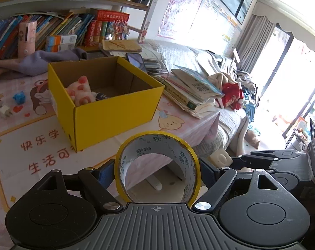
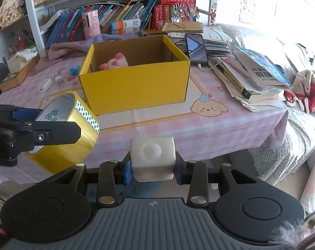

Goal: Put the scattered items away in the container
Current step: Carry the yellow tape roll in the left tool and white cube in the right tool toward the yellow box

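While both were held short of the yellow box (image 2: 134,83), tape roll (image 1: 157,166) clamped in left gripper (image 1: 157,169), white cube (image 2: 153,158) pinched in right gripper (image 2: 153,171), pink toy (image 2: 115,62), perhaps plush, seen inside box.

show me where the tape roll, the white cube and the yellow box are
tape roll (image 1: 157,166), left wrist view, inner wall.
white cube (image 2: 153,158), right wrist view, front face.
yellow box (image 2: 136,87), right wrist view, front wall.

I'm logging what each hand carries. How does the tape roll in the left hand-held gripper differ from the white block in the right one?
The tape roll is a hollow yellow ring; the white block is a solid cube with a round dent. The roll spreads the left hand-held gripper wide; the block sits in the much narrower right hand-held gripper. Both are gripped clear of the table, outside the yellow box.
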Available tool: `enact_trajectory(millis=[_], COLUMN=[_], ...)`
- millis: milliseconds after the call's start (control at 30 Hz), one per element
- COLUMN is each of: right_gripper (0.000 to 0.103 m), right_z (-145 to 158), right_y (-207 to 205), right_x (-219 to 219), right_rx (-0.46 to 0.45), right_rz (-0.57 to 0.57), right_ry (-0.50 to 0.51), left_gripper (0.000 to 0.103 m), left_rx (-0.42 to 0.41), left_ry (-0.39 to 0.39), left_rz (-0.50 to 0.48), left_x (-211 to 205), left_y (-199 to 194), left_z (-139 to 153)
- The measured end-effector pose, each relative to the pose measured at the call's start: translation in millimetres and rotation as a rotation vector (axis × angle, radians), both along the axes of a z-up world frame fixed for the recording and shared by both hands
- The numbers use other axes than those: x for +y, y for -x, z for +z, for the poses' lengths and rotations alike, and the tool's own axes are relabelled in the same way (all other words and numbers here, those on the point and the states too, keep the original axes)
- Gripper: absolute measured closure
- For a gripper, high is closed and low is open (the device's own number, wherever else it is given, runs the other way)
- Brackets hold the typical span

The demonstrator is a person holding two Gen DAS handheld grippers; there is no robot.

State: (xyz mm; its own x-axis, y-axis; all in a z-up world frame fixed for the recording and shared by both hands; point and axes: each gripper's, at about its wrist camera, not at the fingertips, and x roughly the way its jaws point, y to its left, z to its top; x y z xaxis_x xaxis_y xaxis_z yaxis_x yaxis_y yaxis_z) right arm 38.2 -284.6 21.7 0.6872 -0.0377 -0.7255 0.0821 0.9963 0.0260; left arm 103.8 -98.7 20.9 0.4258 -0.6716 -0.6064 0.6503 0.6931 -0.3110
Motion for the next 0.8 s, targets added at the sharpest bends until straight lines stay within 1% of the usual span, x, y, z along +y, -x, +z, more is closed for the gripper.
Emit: enact_trajectory(millis=[300, 533, 633, 800], right_gripper=[0.068, 0.068, 0.068, 0.068], right_z=[2, 7, 15, 33], right_y=[-27, -54, -69, -103], right_x=[-13, -23, -30, -41], right_rx=[-0.030, -0.050, -0.077, -0.147], right_rz=[0.035, 0.069, 0.082, 0.126], right_ry=[-0.009, -0.009, -0.004, 0.006], left_gripper=[0.019, 0.019, 0.019, 0.019], left_rx=[-0.040, -0.084, -0.108, -0.155], left_ry=[0.000, -0.015, -0.022, -0.030], left_rz=[0.026, 0.046, 0.061, 0.096], left_x=[-12, -25, -31, -40], left_y=[-21, -42, -53, -75], left_z=[7, 13, 18, 27])
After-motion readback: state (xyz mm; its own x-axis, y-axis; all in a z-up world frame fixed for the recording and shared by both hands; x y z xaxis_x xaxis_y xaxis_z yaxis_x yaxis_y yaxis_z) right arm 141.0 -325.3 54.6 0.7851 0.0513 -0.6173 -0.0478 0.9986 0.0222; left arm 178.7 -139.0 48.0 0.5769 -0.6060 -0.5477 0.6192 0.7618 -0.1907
